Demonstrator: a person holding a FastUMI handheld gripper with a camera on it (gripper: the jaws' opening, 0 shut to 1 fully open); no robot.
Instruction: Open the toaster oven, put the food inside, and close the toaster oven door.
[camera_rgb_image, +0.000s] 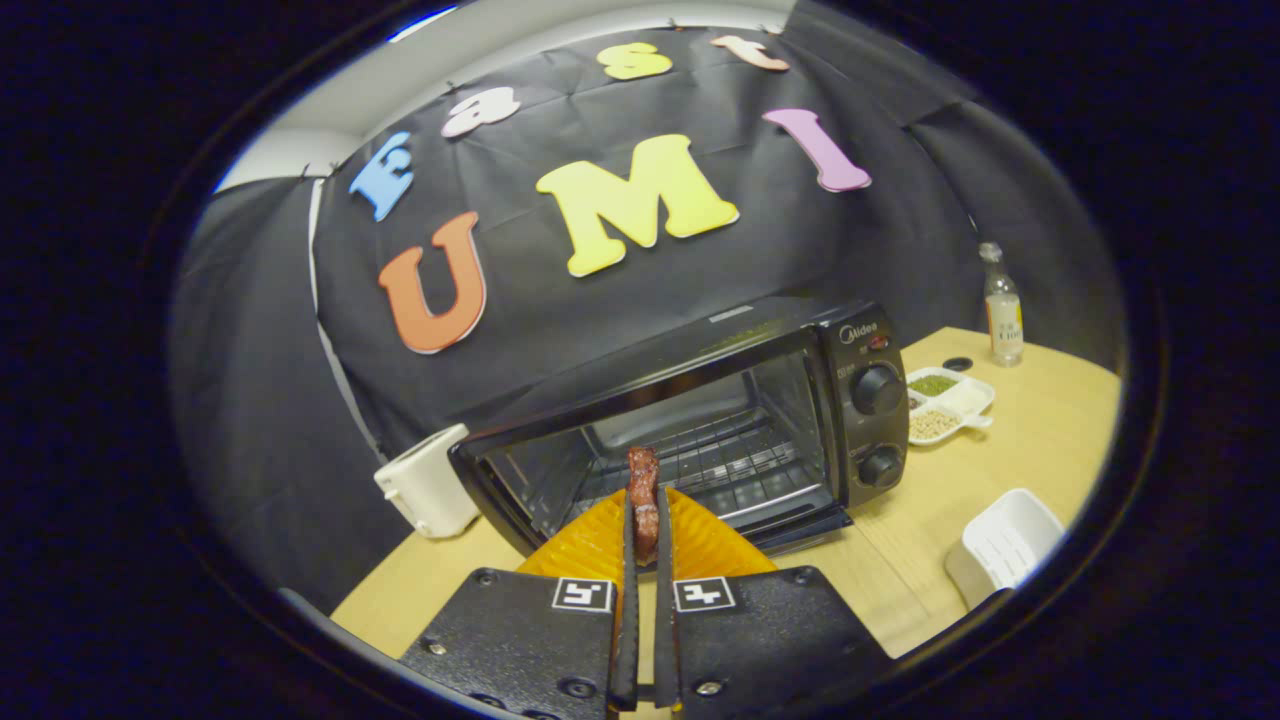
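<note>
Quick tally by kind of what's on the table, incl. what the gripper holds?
Appliances: 2, toaster oven with door open, white toaster
Food pieces: 1, brown piece of meat pinched in the gripper, both fingers on it
Dishes: 3, orange plate, divided dish, white tray
Bottles: 1, clear bottle
Small dark round object: 1, kind unclear
Total: 8

Gripper (645, 530): 2 flat textured plates, silver screws, 2 square black-white markers, narrow fingers.
</note>
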